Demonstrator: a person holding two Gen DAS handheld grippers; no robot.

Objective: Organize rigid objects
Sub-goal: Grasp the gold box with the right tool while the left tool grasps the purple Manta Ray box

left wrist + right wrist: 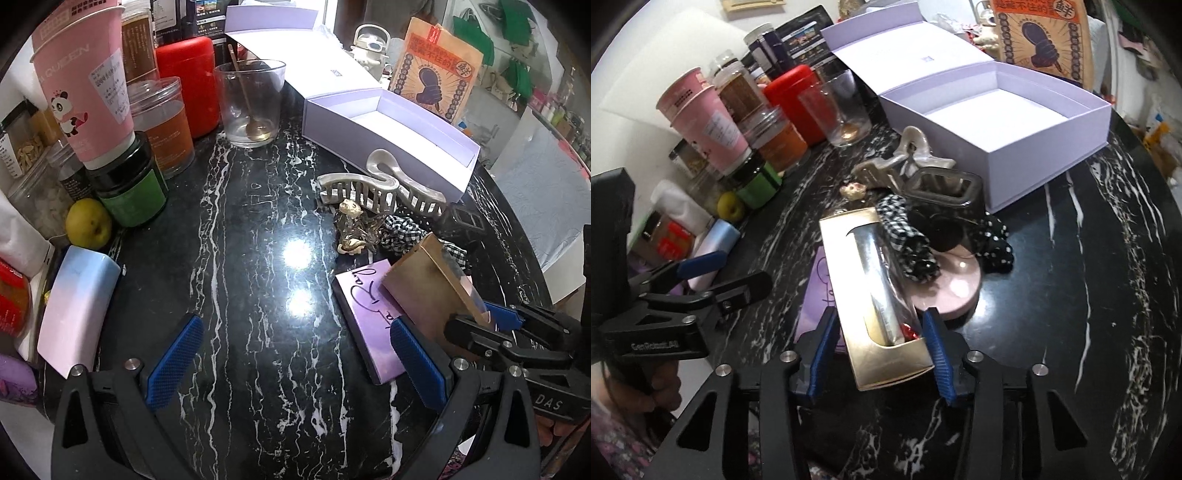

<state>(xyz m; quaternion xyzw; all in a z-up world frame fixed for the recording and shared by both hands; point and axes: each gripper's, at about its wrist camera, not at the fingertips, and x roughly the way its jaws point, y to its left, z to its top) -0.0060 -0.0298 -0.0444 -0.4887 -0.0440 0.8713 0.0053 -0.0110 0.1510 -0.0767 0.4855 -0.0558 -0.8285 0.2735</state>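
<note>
Right claw [882,350] clamped on near end of gold window box [882,295], blue pads against both long sides. Box tilted, far end resting on purple card [369,317] and pile of hair accessories. Left claw [295,362] spread wide, nothing between pads, above bare black marble tabletop [240,221]. Open lilac gift box [1015,122] beyond, just behind pearl hair clip [384,184].

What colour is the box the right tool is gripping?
Gold box, with a clear window; best seen in the right wrist view.
</note>
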